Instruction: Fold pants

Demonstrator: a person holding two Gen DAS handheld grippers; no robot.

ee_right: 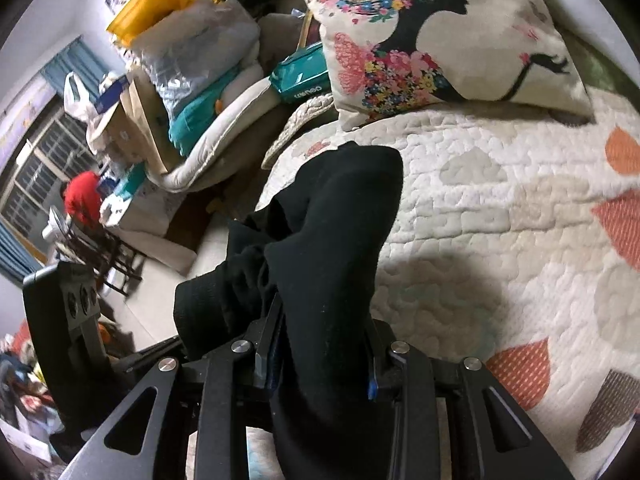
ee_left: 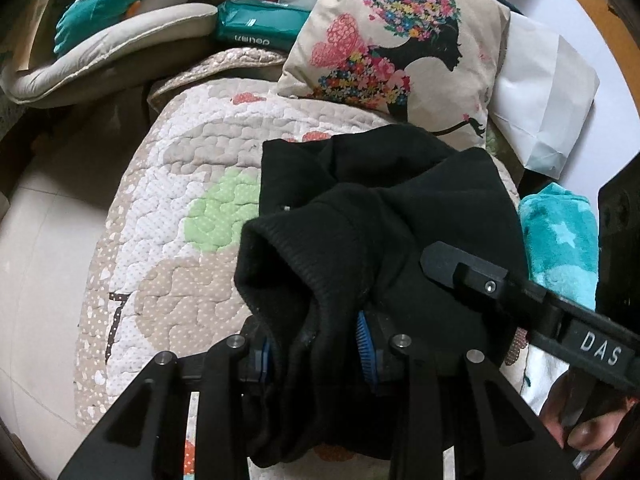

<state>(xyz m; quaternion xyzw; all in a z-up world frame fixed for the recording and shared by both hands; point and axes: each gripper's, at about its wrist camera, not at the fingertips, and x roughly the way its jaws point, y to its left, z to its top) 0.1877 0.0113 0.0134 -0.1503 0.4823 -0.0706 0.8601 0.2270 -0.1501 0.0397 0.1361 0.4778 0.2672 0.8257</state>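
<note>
The black pants (ee_left: 384, 216) hang bunched over a quilted patchwork bedspread (ee_left: 176, 184). My left gripper (ee_left: 316, 350) is shut on a ribbed cuff of the pants, which droops between its blue-padded fingers (ee_left: 365, 344). My right gripper (ee_right: 320, 368) is shut on another part of the black pants (ee_right: 332, 240) and holds it lifted above the bedspread (ee_right: 500, 200). The right gripper's finger (ee_left: 472, 276) reaches into the left wrist view from the right, against the cloth.
A floral cushion (ee_left: 400, 44) lies at the far end of the bed, with white paper bags (ee_left: 548, 92) and a teal star blanket (ee_left: 564, 240) to the right. Piled bedding (ee_right: 208, 92), a teal pack (ee_left: 260, 28) and boxes crowd the left. Tiled floor (ee_left: 48, 264) lies left.
</note>
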